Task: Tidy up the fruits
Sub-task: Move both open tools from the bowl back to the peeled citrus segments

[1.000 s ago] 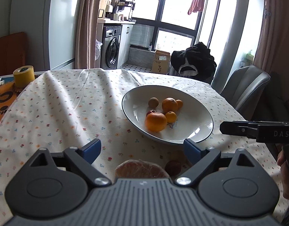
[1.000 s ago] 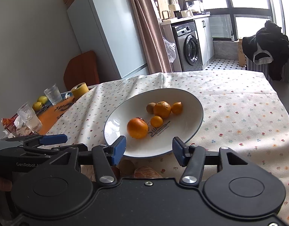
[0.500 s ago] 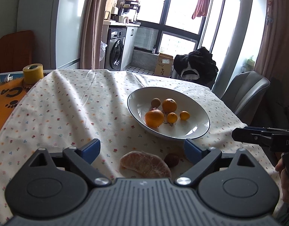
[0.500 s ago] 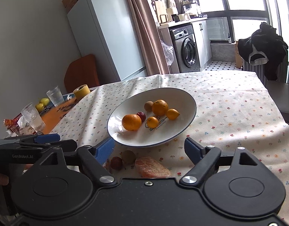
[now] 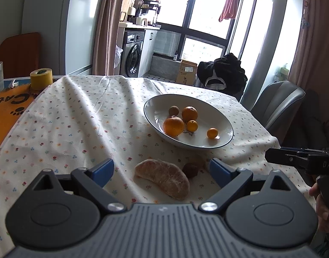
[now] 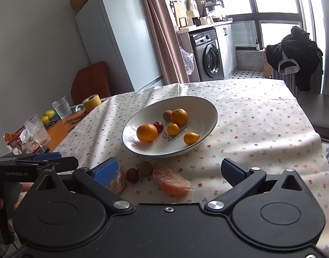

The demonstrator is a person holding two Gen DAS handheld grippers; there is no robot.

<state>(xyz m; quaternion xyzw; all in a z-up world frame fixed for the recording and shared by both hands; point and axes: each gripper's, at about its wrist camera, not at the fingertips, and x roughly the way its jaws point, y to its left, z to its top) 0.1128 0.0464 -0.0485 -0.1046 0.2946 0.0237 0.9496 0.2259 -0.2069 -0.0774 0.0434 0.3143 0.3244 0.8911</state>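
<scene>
Fruit waits: your right gripper (image 6: 169,169), jaws just spread wide and empty, faces a soft peeled segment (image 6: 171,181); squeeze its thick middle lightly; left gripper (image 5: 161,169) open too

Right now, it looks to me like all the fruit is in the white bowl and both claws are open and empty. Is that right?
Not quite: not all the fruit is in the white bowl. The right wrist view shows two peeled citrus segments and two small round fruits on the tablecloth in front of it. The rest holds: the left claw and right claw are open and empty.
</scene>
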